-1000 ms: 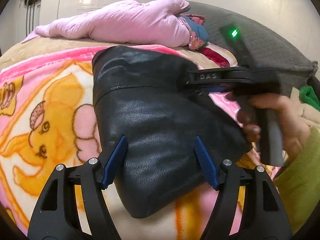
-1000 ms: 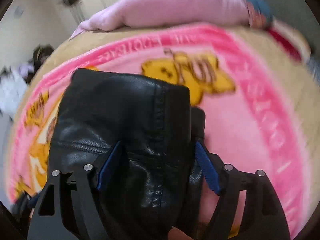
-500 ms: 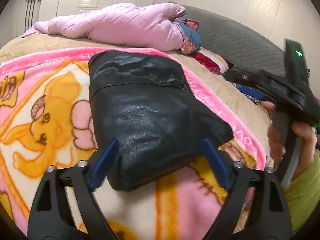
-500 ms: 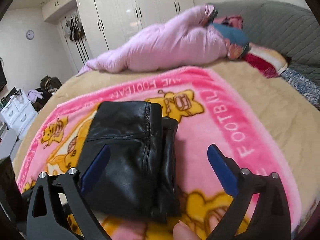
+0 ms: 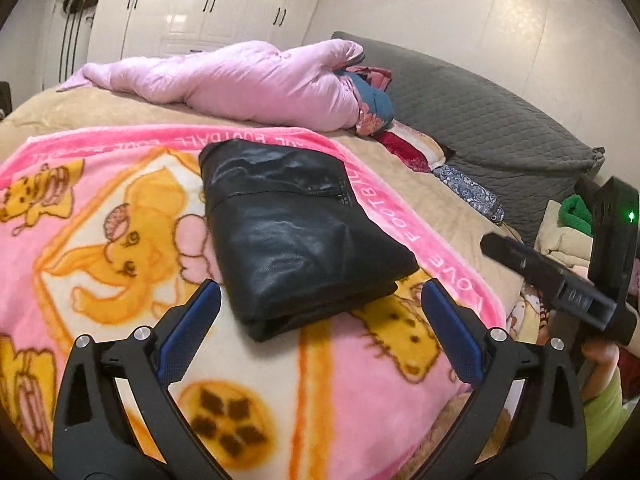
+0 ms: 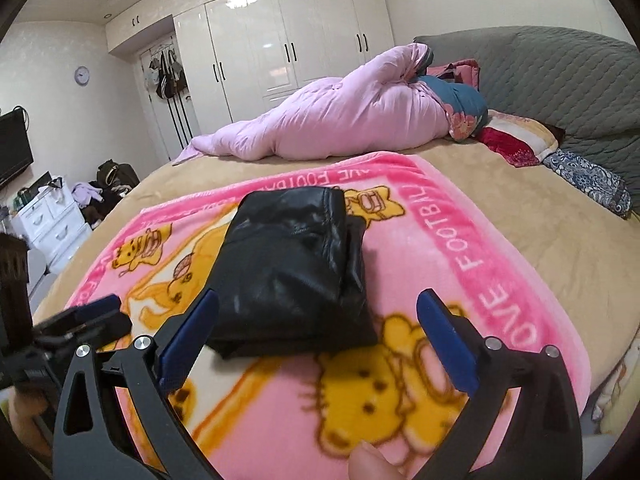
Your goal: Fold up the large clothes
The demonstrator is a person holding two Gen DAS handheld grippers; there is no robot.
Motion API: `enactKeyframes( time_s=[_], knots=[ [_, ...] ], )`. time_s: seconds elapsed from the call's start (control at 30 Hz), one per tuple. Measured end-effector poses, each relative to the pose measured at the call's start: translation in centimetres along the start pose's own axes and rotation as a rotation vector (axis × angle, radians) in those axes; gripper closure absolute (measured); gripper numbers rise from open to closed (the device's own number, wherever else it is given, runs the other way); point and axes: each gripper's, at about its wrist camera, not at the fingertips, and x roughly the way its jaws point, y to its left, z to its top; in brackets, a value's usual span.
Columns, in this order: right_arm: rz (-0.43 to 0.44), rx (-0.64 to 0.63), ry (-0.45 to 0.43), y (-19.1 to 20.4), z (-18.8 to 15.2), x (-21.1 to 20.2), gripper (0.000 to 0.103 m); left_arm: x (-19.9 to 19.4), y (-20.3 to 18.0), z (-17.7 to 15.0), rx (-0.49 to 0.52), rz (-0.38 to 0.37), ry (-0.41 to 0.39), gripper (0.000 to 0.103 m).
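The left tool [image 5: 318,308] stands spread wide, its jaws having just been opening, nothing between them and touching nothing; the right tool [image 6: 316,318] is likewise spread wide after opening, empty. The folded black leather garment [image 5: 296,236] lies just ahead of both, apart from the pads, on a pink cartoon blanket [image 5: 100,248] over the bed [image 6: 540,240]. A pink quilt [image 6: 332,120] lies near the far edge, white wardrobes [image 6: 288,36] behind. Bare blanket surrounds the garment on all sides.
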Motion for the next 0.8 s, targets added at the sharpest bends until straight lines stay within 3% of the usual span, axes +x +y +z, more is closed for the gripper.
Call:
enactKeyframes(
  time_s=[0.37,0.8],
  knots=[
    [-0.010,-0.016,-0.031,3.1,-3.0,-3.4,0.004,-3.9,-0.4,-2.6,0.030,-0.010,0.015,0.009],
    [-0.084,-0.023,-0.029,3.7,-7.3,-4.4,0.004,-4.2,2.4,-6.6,-0.013,0.088,0.046,0.009]
  ],
)
